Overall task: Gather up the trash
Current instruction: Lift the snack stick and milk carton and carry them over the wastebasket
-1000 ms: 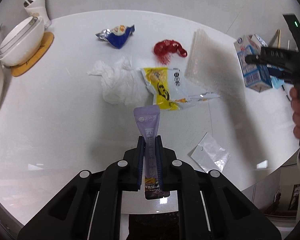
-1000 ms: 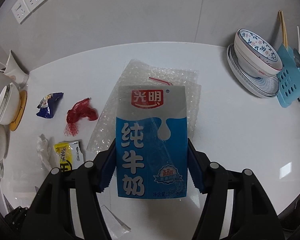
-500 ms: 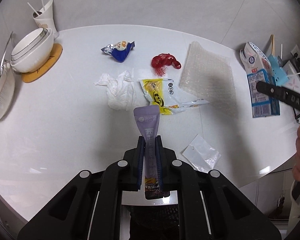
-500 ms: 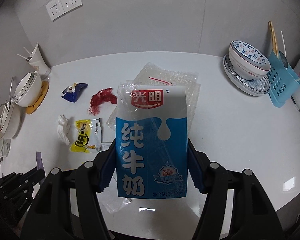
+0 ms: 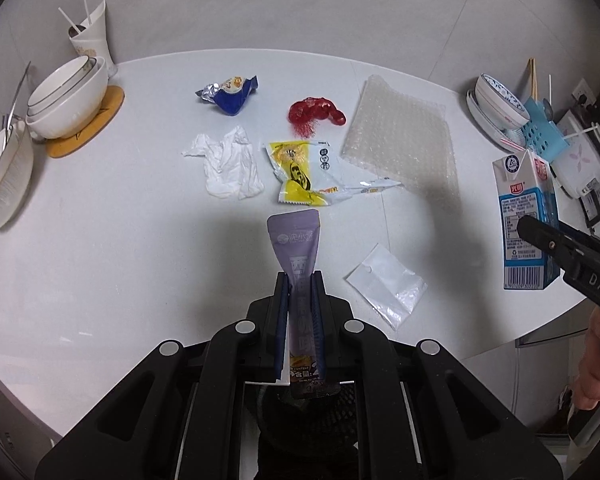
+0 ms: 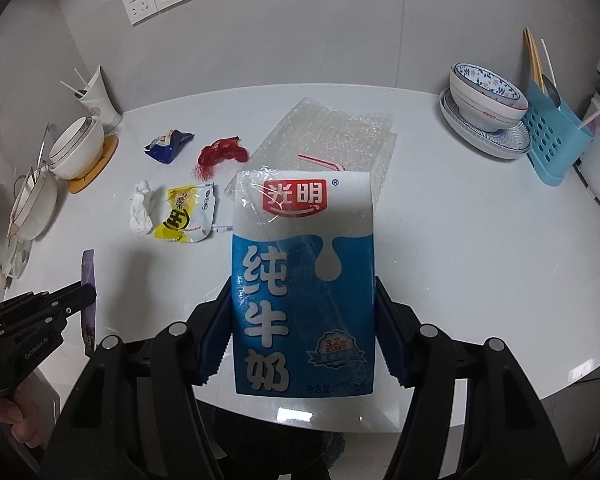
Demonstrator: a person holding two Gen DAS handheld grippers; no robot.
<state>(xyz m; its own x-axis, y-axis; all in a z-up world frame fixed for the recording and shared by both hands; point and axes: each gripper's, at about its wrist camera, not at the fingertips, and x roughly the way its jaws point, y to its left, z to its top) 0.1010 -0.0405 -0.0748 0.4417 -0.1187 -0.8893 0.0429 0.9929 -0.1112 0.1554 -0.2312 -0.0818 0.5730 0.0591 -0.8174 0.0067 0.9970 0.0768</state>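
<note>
A: Between the jaws of the left gripper, what is seated?

B: One purple sachet. The jaws stand narrow and clamp its lower half; its upper end projects forward above the white table. Its bottom edge hangs behind the jaws over a dark mesh container, which the gripper body largely hides.

A: State of the right gripper?

B: Its jaws stand wide and press both sides of one blue-and-white milk carton. The carton is upright between the pads, lifted clear of the table near the front edge. In the left wrist view the same carton appears at the right, partly covered by a black finger.

A: Count the loose items on the table.

B: One each: crumpled white tissue, yellow snack wrapper, red net, blue foil wrapper, bubble-wrap sheet, small clear plastic bag. One red-and-white straw lies on the bubble wrap.

A: Tableware?

B: Stacked white bowls on an orange coaster at left; their exact number is unclear. One patterned bowl on plates at right, beside a blue holder.

A: Anything cut off?

B: The person's hands show only at the frame edges.
</note>
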